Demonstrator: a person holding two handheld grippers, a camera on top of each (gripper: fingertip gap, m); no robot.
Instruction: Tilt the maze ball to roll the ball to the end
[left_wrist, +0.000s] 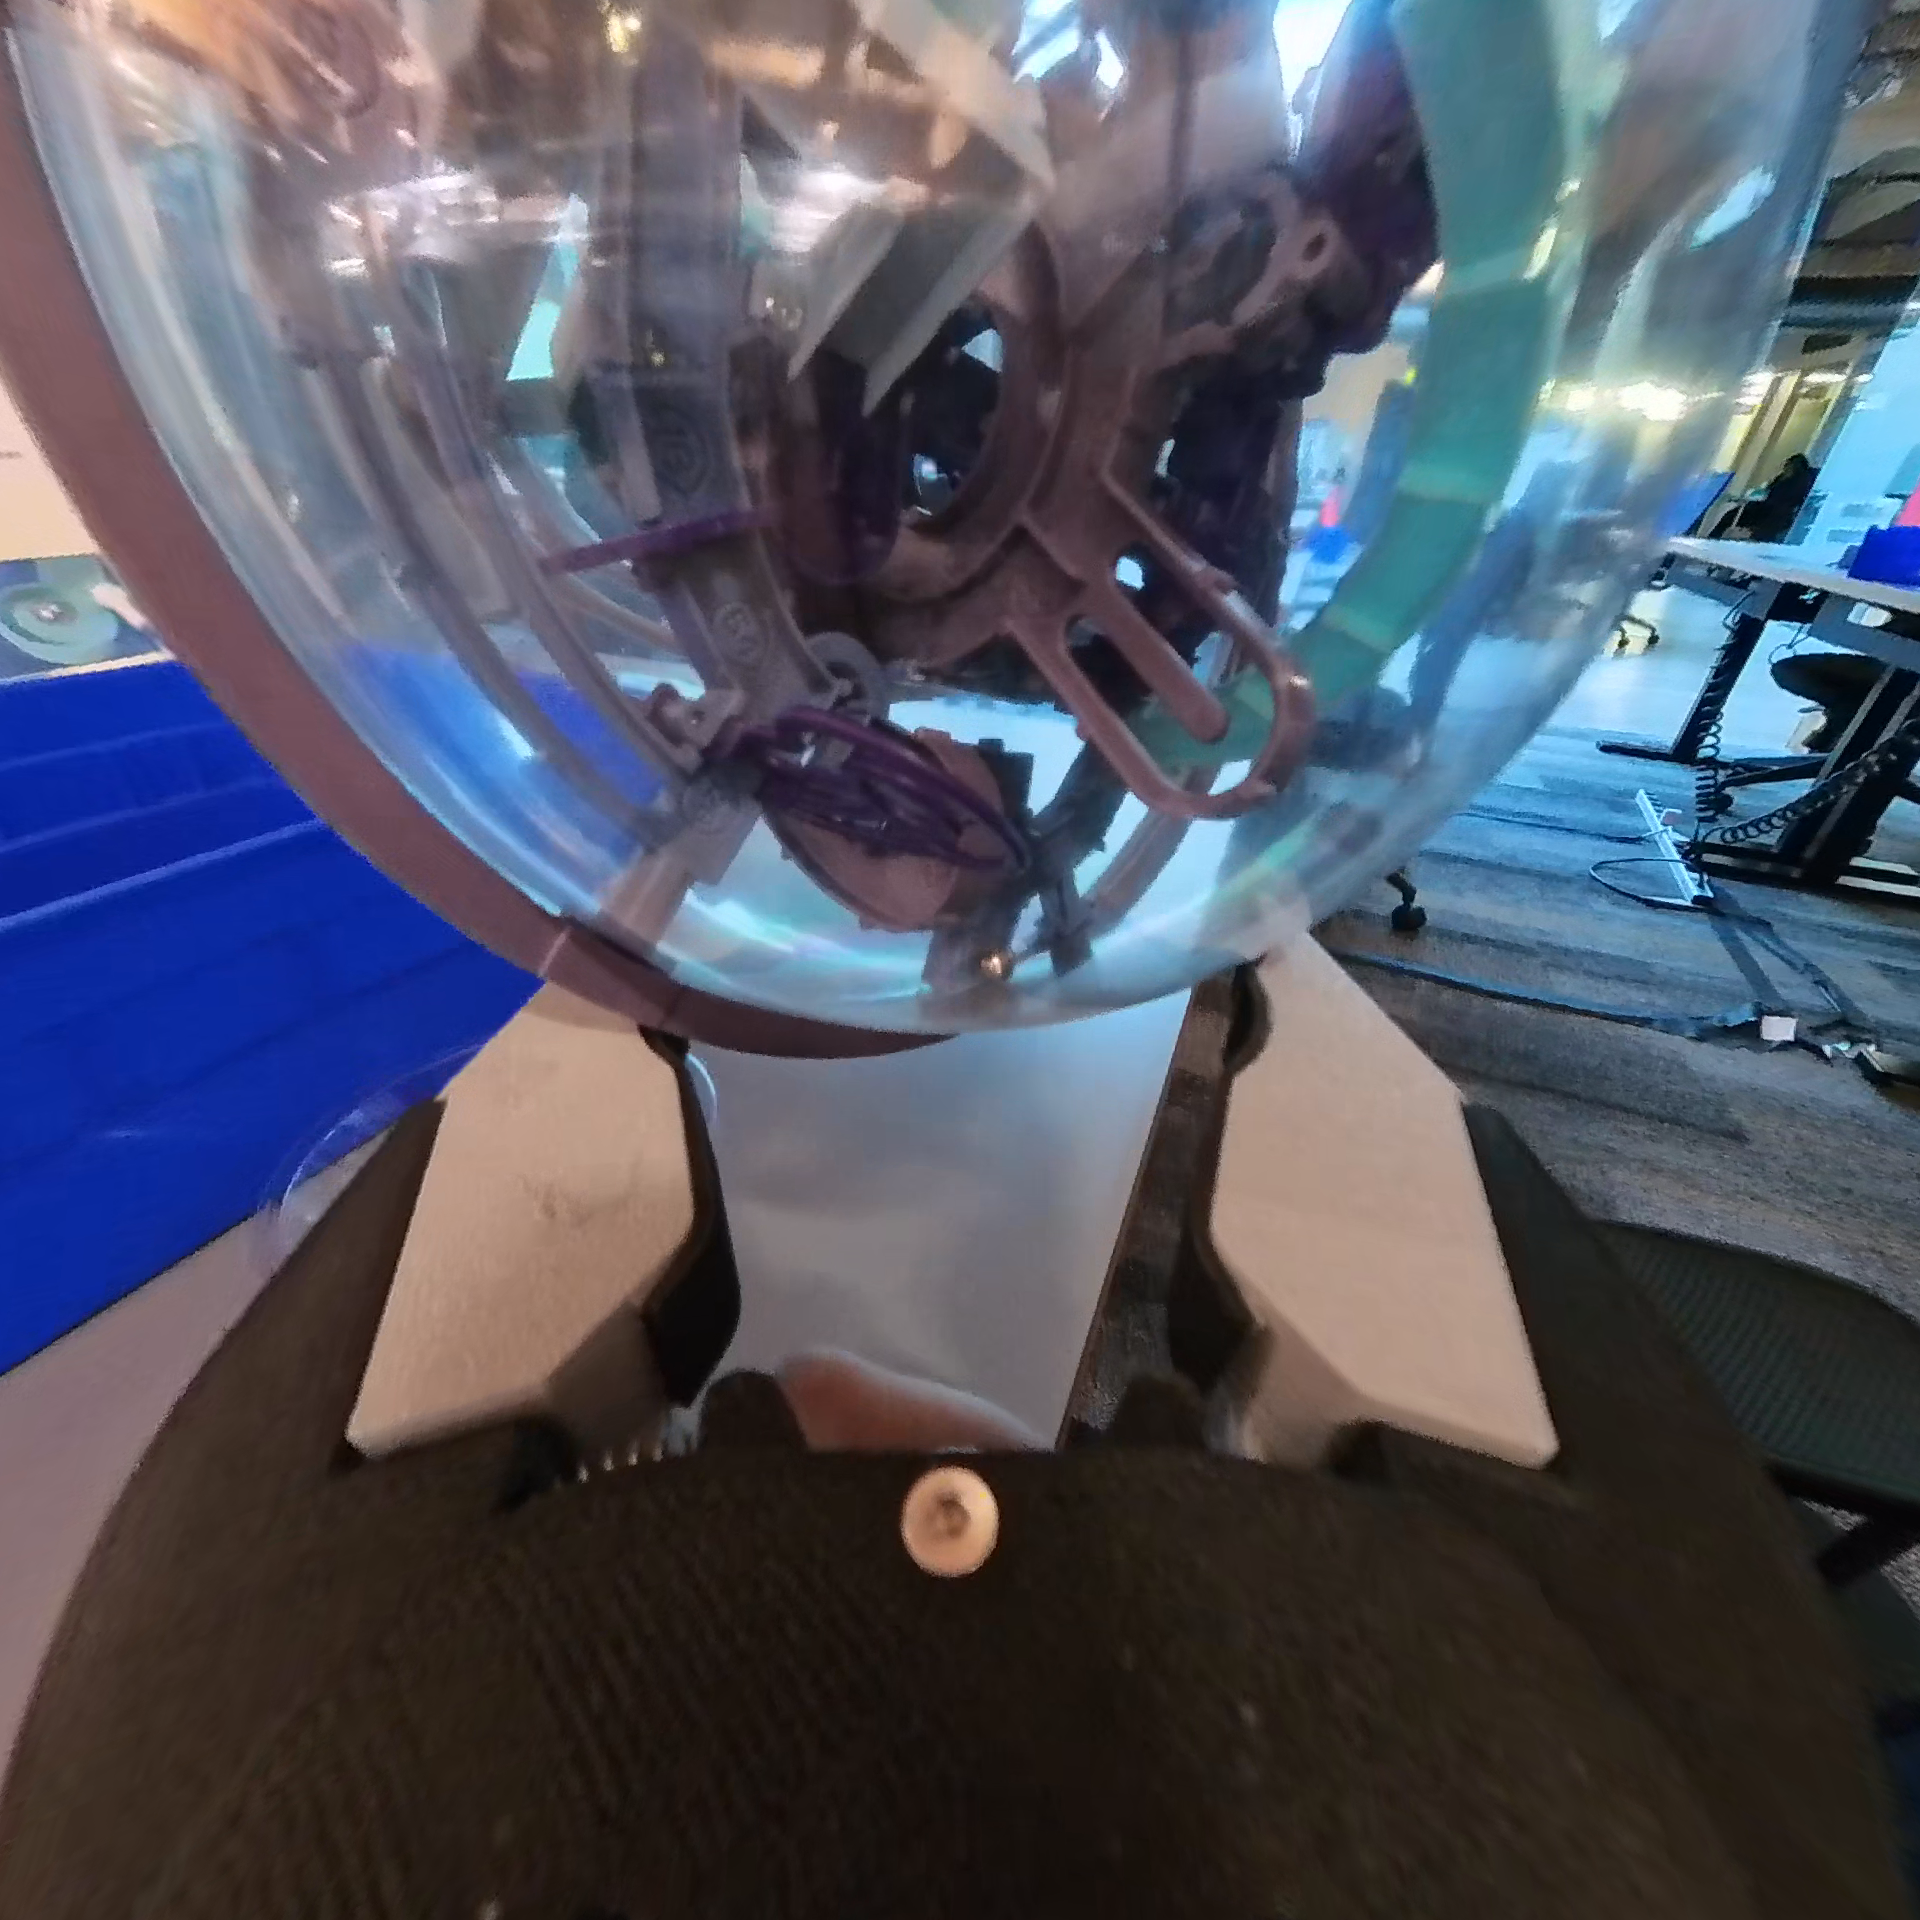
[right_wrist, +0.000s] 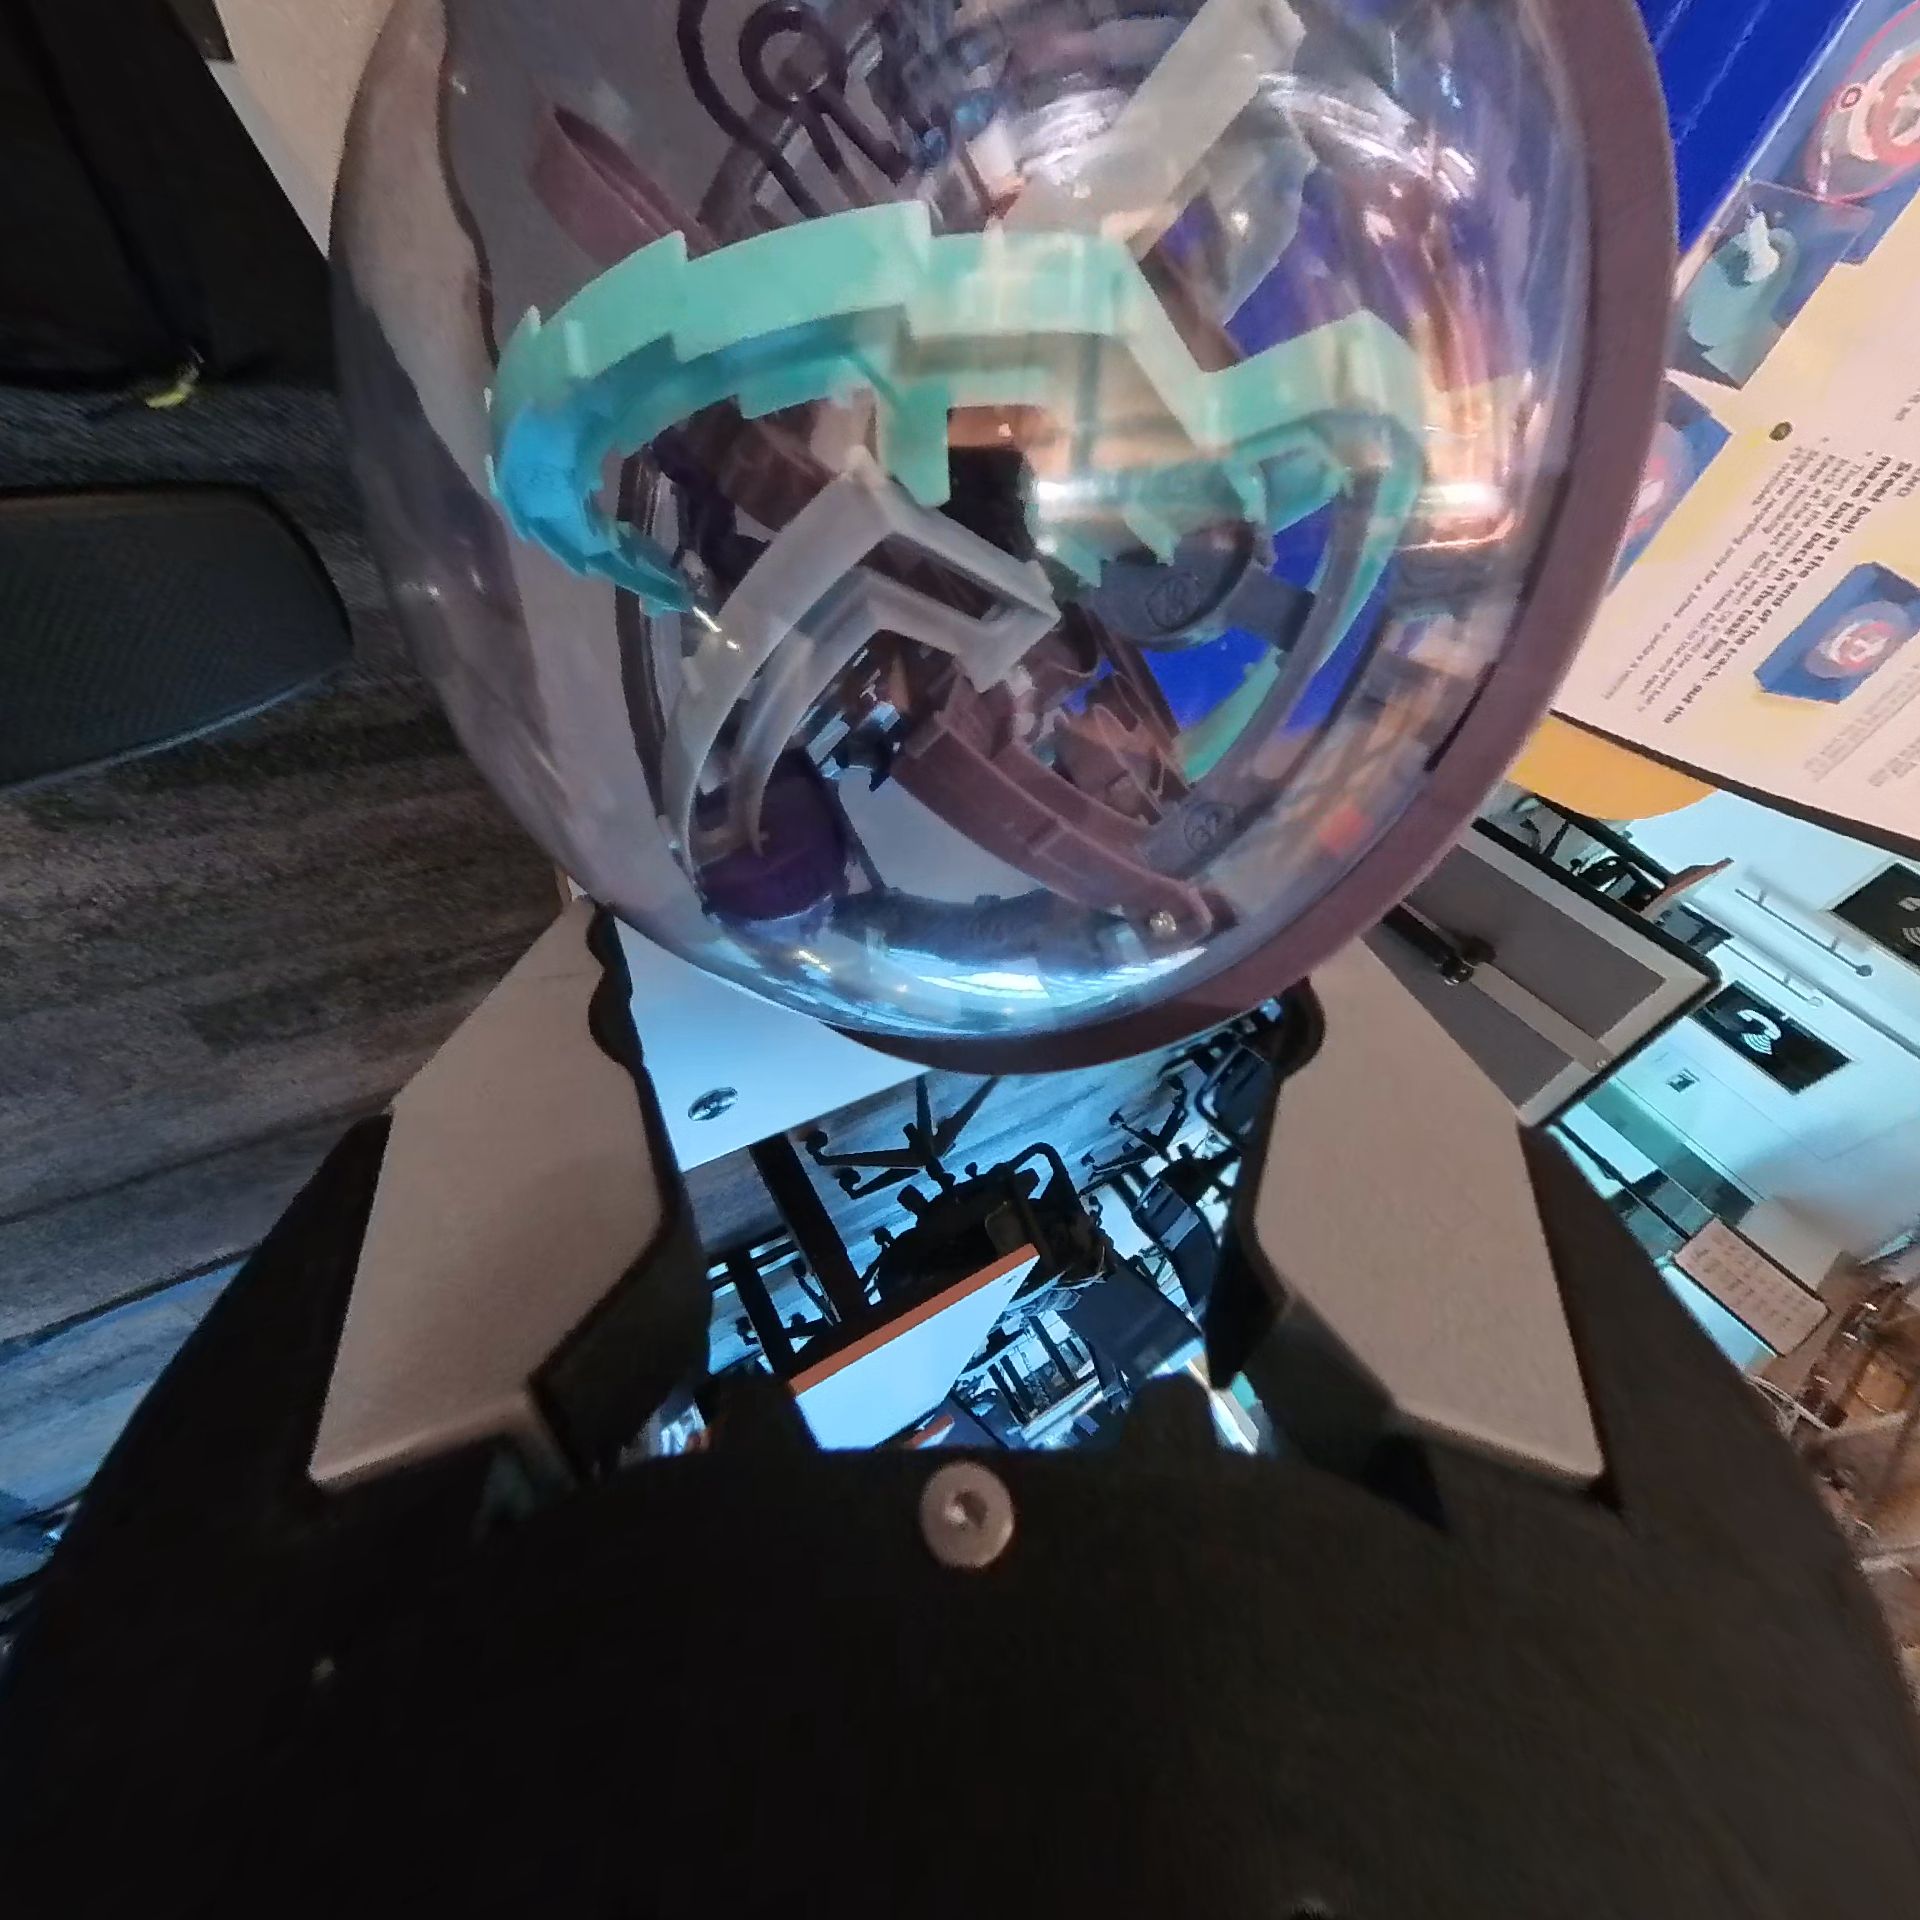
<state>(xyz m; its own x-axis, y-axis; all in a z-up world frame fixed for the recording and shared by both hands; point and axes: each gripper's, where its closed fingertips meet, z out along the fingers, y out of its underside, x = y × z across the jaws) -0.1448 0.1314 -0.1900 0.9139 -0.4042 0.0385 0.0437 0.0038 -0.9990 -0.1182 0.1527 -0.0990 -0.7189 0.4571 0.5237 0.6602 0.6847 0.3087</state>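
Both fingers of the left gripper (left_wrist: 961, 997) stood wide apart and pressed against the bottom of the maze ball (left_wrist: 831, 468), one at its mauve rim and one on the clear shell. Likewise the fingers of the right gripper (right_wrist: 951, 997) stood wide and held the same maze ball (right_wrist: 987, 520) from the other side. Inside, a small steel ball (left_wrist: 994, 964) lay low on a track near the bottom. Behind were a blue box (left_wrist: 156, 987) and a carpet floor (left_wrist: 1662, 1039) with desks (left_wrist: 1787, 582).
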